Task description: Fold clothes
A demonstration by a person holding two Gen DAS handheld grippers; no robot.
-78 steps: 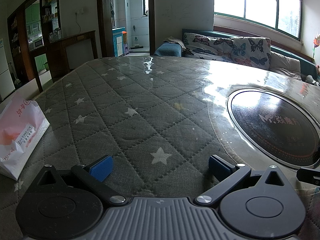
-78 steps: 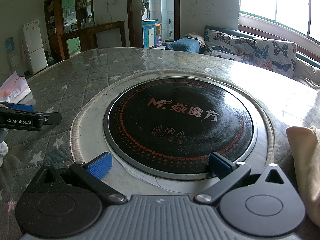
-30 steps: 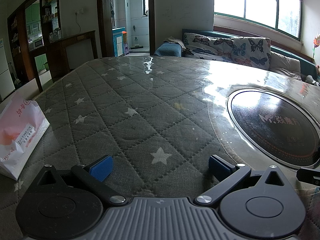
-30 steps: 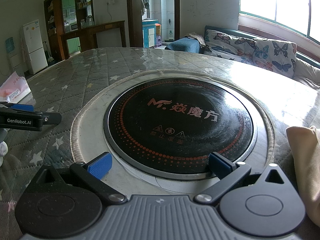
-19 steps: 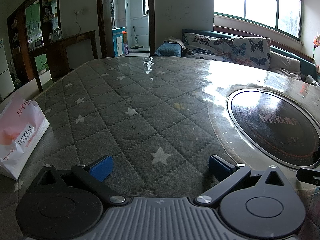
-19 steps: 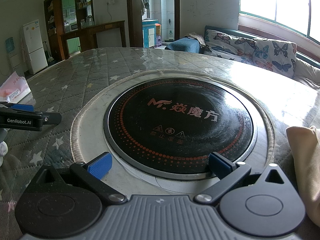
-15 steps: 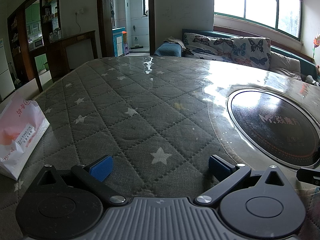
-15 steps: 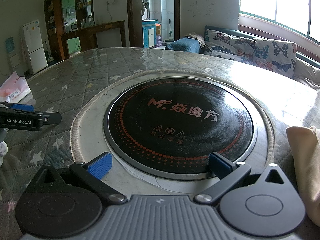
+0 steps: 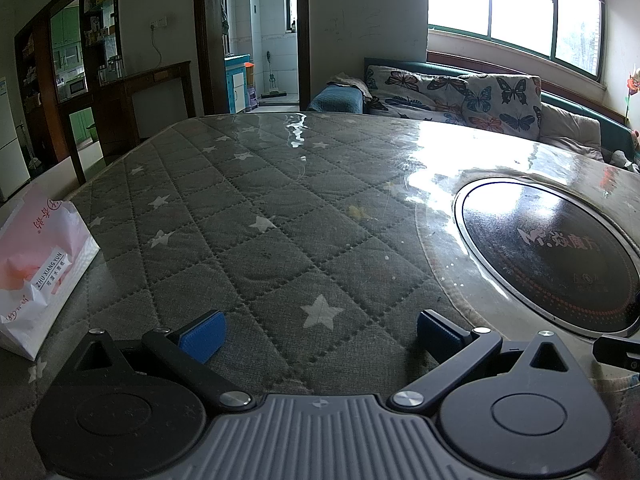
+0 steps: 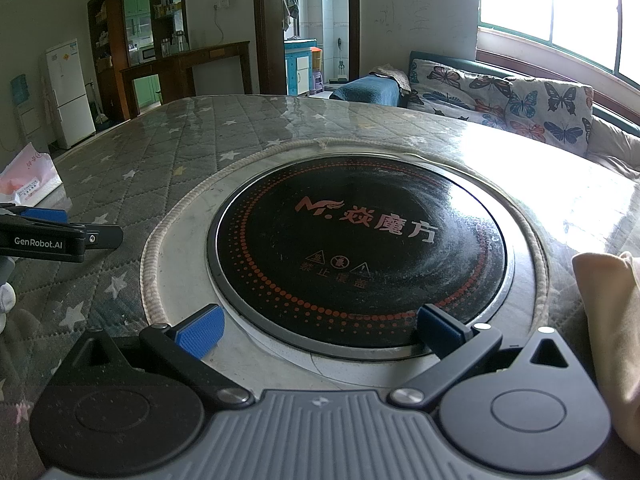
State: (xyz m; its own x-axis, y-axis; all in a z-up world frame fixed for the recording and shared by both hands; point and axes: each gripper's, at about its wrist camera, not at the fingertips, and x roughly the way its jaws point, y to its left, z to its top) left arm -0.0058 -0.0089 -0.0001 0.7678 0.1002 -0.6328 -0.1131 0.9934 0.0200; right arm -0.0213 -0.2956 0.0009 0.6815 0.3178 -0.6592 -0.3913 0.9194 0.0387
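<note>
A beige garment [image 10: 608,320] lies at the right edge of the right wrist view, on the table beside my right gripper. My right gripper [image 10: 318,330] is open, its blue pads wide apart over the near rim of the black round hob [image 10: 356,248]. Nothing is between them. My left gripper [image 9: 318,330] is also open and empty, low over the grey quilted star-pattern table cover [image 9: 256,216]. The side of that left gripper [image 10: 60,236] shows at the left of the right wrist view.
A white and pink paper bag [image 9: 36,268] stands at the table's left edge. The hob [image 9: 548,256] is set into the table to the right of the left gripper. A butterfly-print sofa [image 10: 512,100] runs under the windows behind the table.
</note>
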